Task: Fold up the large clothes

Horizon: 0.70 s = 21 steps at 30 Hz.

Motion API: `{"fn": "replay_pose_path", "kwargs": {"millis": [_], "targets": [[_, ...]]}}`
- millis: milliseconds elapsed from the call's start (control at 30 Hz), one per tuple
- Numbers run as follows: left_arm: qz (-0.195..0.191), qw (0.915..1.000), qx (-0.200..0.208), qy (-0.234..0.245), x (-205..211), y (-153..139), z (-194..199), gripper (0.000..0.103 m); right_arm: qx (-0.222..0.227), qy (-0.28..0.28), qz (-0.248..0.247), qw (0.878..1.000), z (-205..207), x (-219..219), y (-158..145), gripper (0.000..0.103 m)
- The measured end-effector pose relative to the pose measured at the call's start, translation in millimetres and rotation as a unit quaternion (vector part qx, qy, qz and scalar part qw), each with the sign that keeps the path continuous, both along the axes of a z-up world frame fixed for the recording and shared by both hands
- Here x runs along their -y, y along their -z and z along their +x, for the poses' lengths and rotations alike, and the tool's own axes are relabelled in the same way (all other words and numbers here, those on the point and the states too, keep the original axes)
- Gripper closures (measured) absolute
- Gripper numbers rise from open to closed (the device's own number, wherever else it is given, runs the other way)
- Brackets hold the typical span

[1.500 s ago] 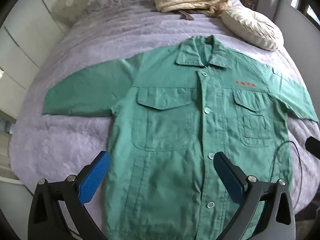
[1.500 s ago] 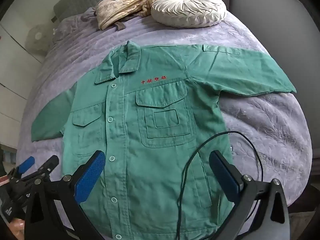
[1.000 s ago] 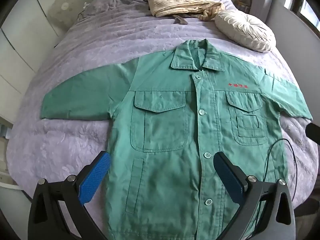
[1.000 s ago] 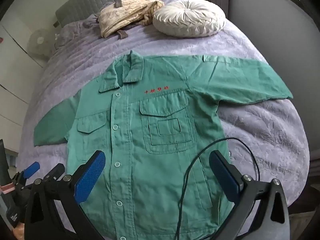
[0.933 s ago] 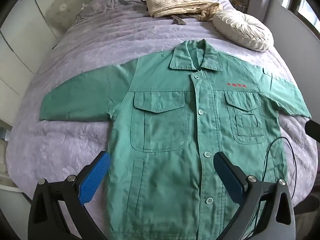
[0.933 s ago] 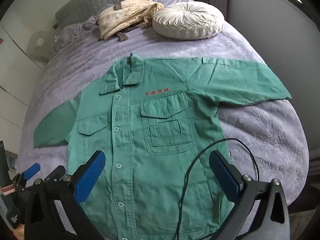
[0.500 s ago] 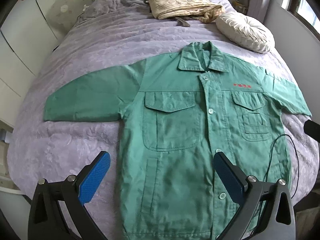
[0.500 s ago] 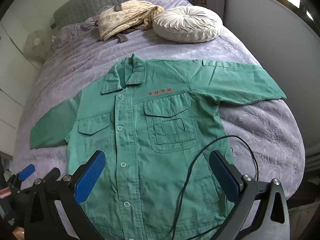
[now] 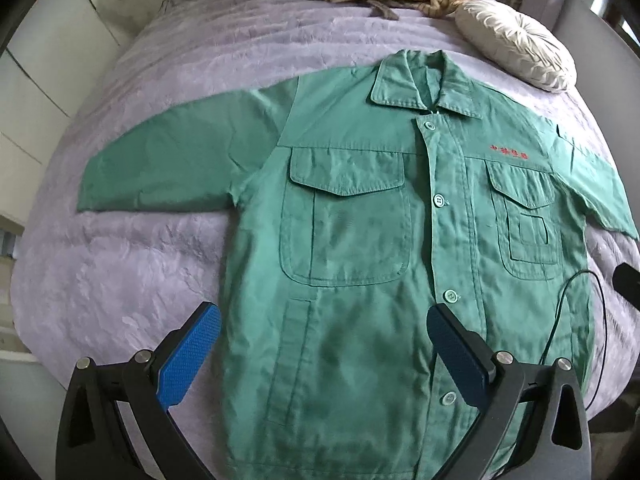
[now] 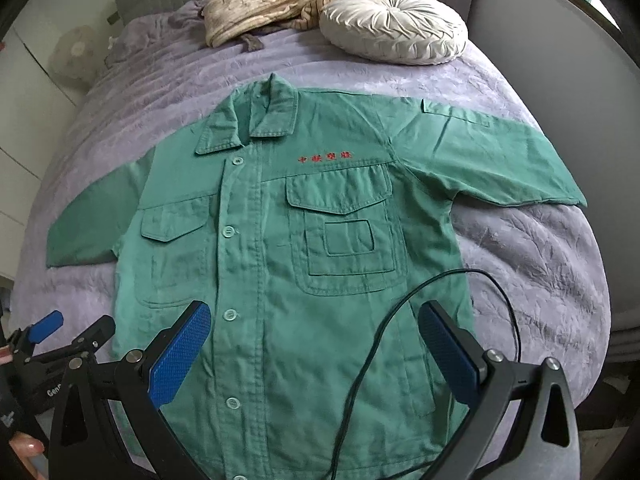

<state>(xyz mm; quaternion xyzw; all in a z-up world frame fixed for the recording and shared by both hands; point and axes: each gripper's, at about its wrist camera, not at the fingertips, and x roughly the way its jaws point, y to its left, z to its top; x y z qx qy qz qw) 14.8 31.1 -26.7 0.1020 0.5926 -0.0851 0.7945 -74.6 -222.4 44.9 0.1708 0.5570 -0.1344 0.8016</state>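
A green short-sleeved work shirt (image 9: 360, 240) lies flat, front up and buttoned, on a purple bedspread (image 9: 120, 272), sleeves spread to both sides. It also shows in the right wrist view (image 10: 280, 280). My left gripper (image 9: 324, 332) is open and empty, above the shirt's lower left part. My right gripper (image 10: 314, 332) is open and empty, above the shirt's lower right part. The left gripper's fingers (image 10: 48, 326) show at the lower left of the right wrist view.
A round cream cushion (image 10: 394, 26) and a crumpled beige cloth (image 10: 264, 4) lie at the bed's head. A black cable (image 10: 380, 340) loops over the shirt's lower right. White cupboards (image 9: 32, 80) stand left of the bed, a wall (image 10: 580, 60) right.
Both grippers have moved closer to the shirt, which now fills more of each view. The left one has shifted leftward. Both stay open.
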Motion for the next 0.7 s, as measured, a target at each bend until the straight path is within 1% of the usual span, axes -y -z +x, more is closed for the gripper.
{"fn": "replay_pose_path", "kwargs": {"millis": [133,233,700], "targets": [[0.009,0.9999,0.008,-0.002,8,3,1,0.000,-0.013,-0.016,-0.004,1.000,9,8,9,0.000],[0.006,1.0000,-0.003,-0.003,15,6,2,0.000,-0.022,-0.018,0.004,1.000,11,14,16,0.000],[0.013,0.9995,-0.018,0.021,34,15,-4,0.000,-0.045,0.000,0.012,0.999,1,31,34,0.000]]}}
